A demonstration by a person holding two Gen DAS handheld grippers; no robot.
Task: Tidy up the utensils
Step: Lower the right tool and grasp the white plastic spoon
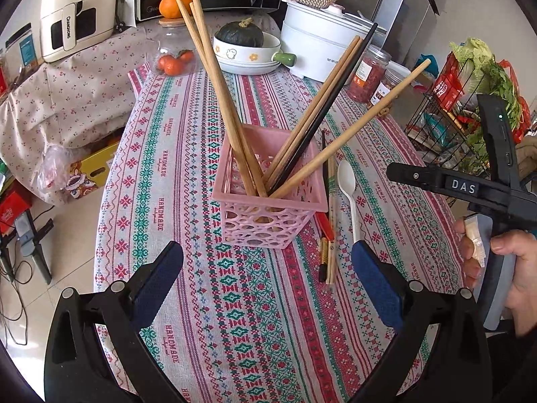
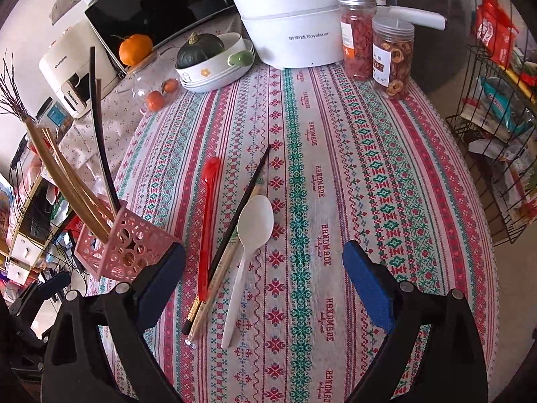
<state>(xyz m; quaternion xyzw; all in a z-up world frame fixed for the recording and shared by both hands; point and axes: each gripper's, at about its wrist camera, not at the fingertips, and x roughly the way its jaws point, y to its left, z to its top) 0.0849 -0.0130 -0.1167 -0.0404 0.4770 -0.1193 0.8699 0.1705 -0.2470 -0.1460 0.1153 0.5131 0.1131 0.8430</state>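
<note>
1. We see a table [image 2: 352, 174] under a striped cloth woven in red, green and white.
2. At twelve o'clock in the right wrist view stands a white electric pot [image 2: 292, 30].
3. A pink perforated plastic basket [image 1: 265, 201] sits upright at the centre of the left wrist view, holding several wooden chopsticks [image 1: 214, 77] and one black chopstick [image 1: 322, 110] that fan out of its top.
4. Our left tongs [image 1: 266, 278] gape wide with nothing between them, at six o'clock from the basket.
5. Our right tongs [image 2: 265, 275] also stand wide and hold nothing.
6. Between the right tongs' pads lie loose utensils on the cloth: a white plastic spoon [image 2: 250, 252], a red plastic spoon [image 2: 206, 221] at its nine o'clock, and a black chopstick and a pale one [image 2: 235, 235] lying between them.
7. The loose utensils lie just beside the basket, at its three o'clock in the left wrist view.
</note>
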